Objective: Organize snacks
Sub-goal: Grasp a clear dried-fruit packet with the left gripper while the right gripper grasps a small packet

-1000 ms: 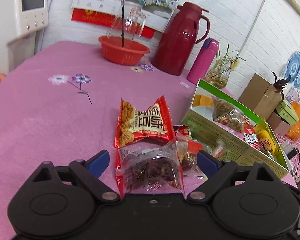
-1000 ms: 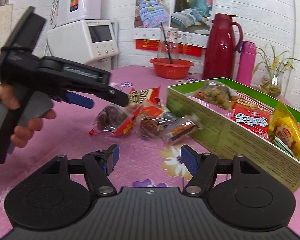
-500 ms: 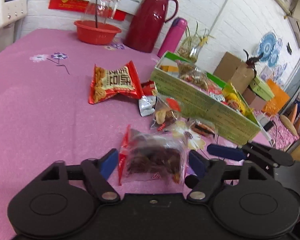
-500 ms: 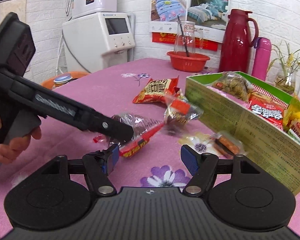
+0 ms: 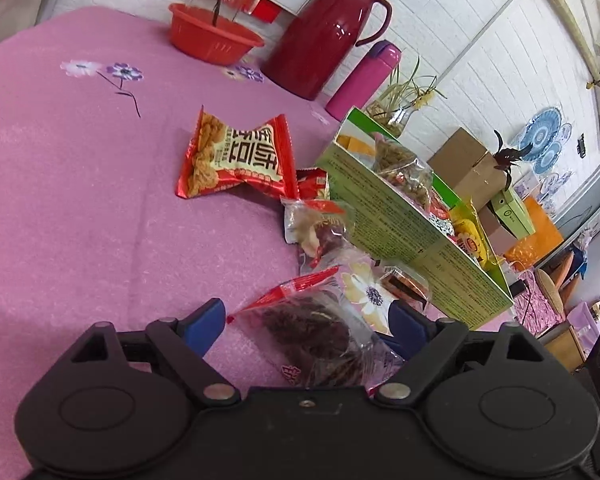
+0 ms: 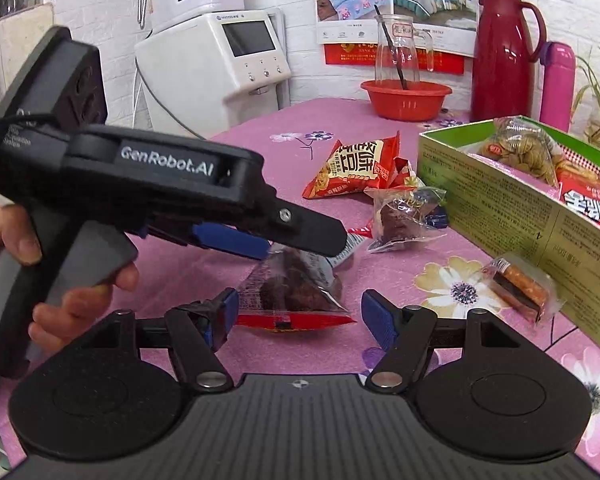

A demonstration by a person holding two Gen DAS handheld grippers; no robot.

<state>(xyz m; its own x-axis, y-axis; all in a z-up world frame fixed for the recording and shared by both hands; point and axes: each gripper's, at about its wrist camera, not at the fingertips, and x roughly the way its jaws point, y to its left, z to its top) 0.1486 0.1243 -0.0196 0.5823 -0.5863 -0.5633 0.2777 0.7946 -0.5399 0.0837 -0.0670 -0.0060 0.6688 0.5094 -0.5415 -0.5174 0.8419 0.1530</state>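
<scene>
Item: clear packet of dark dried fruit [image 6: 296, 288], red-sealed at one end, crinkled film with small print. You held it in your left gripper [image 6: 300, 246], whose blue pads pinched its top; it hung tilted just above the pink flowered tablecloth [image 5: 72, 184], near the front edge. Your right gripper [image 6: 296, 320] sat directly before it, fingers spread wide and gripping nothing, the packet's red seal lying between them. Your hand [image 6: 48, 276] wrapped the left tool's grey handle.

Nearby: a clear-wrapped brown snack [image 6: 404, 216] and a red noodle-snack bag [image 6: 356, 172] farther back; a small wrapped orange bar [image 6: 520, 284] to the right, against the wall of the green box [image 6: 500, 200]. The box already contained several packets.

Far end: red basin [image 6: 406, 98] with a glass jar, dark red thermos jug [image 6: 504, 52], pink flask [image 6: 556, 80].
</scene>
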